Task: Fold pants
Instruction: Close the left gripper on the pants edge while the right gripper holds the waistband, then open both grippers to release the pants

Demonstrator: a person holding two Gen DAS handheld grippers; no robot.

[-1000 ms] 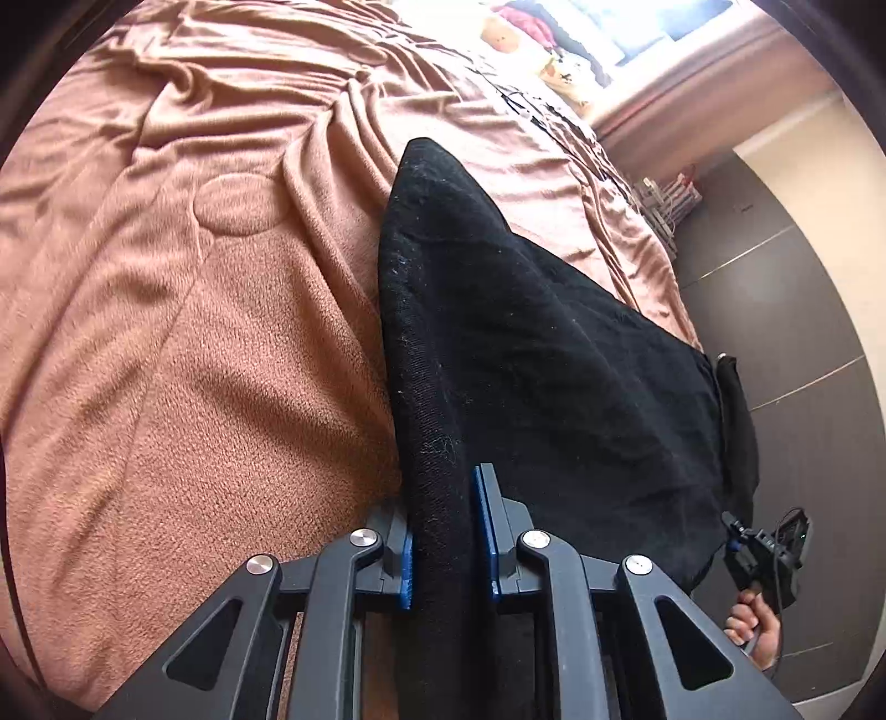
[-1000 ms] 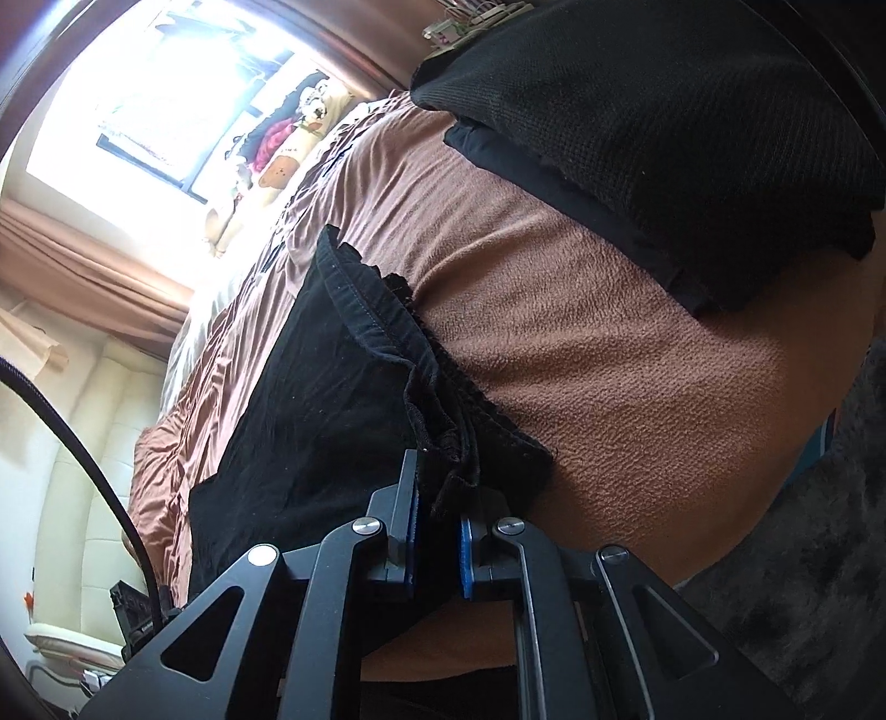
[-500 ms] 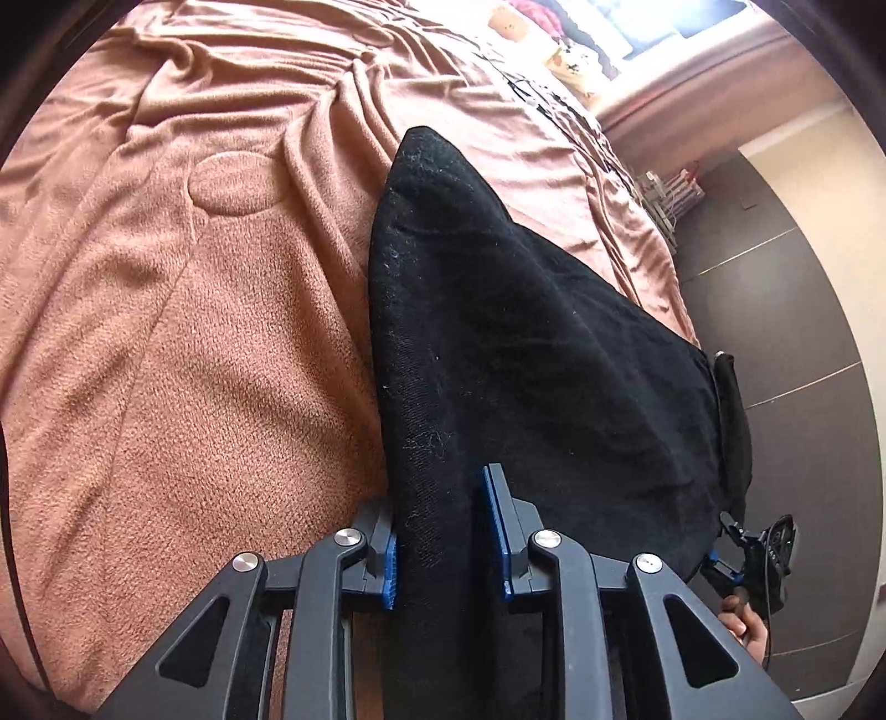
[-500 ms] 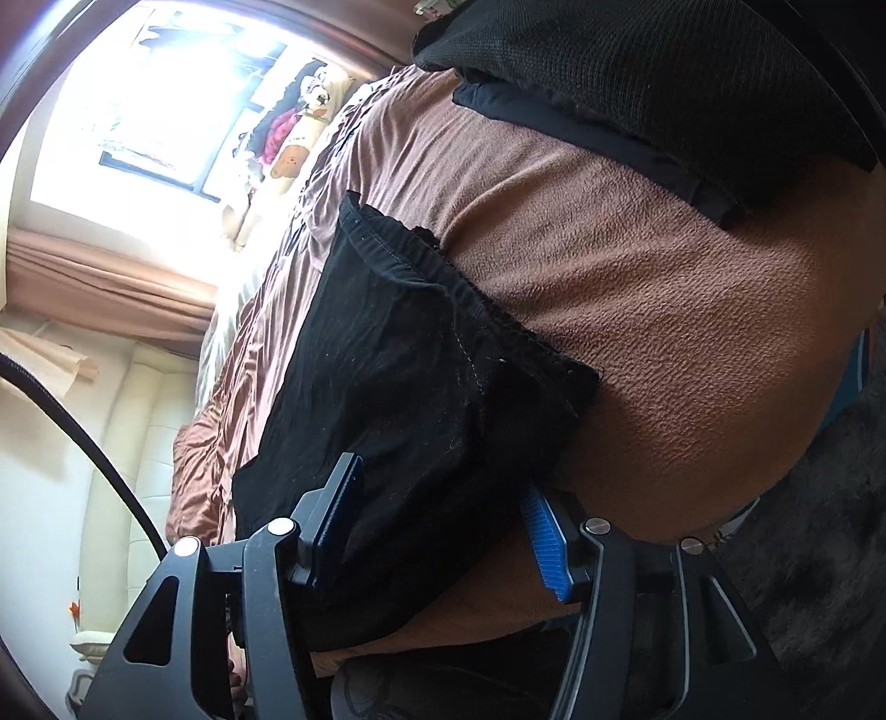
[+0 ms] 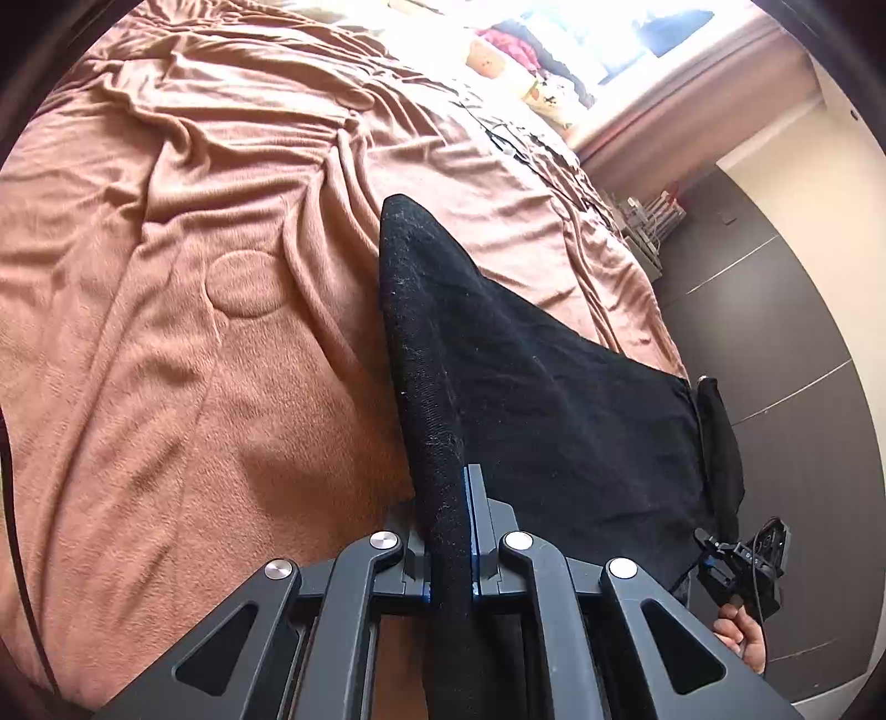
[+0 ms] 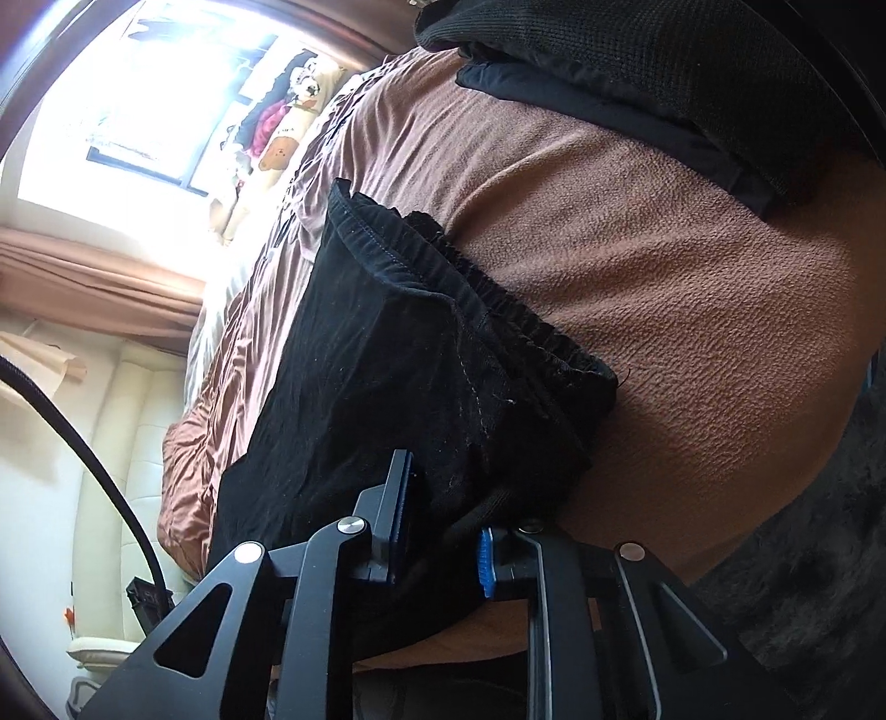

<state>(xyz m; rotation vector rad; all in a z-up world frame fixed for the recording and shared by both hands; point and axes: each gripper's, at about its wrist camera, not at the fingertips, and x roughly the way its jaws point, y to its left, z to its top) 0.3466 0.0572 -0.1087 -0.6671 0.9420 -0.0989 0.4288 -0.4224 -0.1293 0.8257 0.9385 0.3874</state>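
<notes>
Brown fleece blanket covers the bed, creased toward the bright window; stuffed toys sit at the sill. Black pants lie along the bed's near edge, already doubled lengthwise by the look of it, leg end pointing up-bed, waistband at the right-hand end.

Changes over the last second:
- Left gripper — half a second ago its pads stood apart around the fold; now the jaws are closing and both pads press a narrow ridge of black cloth. Blanket below the ridge shows a fresh shadow, so the edge looks slightly raised.
- Right gripper — it swung wide half a second ago with the waist end loose between the fingers; jaws are now closing again, and a thick bunch of fabric near the waistband fills the gap. Blue pad touches cloth; the other pad is partly buried in it.
- Right hand visible at the far corner in the left view, on its handle.

Reading: both ends re-gripped, likely for a better bite. Judgement — 2 pinches set, so the next fold, carrying one end over the other, can start. Risk: right grip takes bunched layers, which may drag crooked.
</notes>
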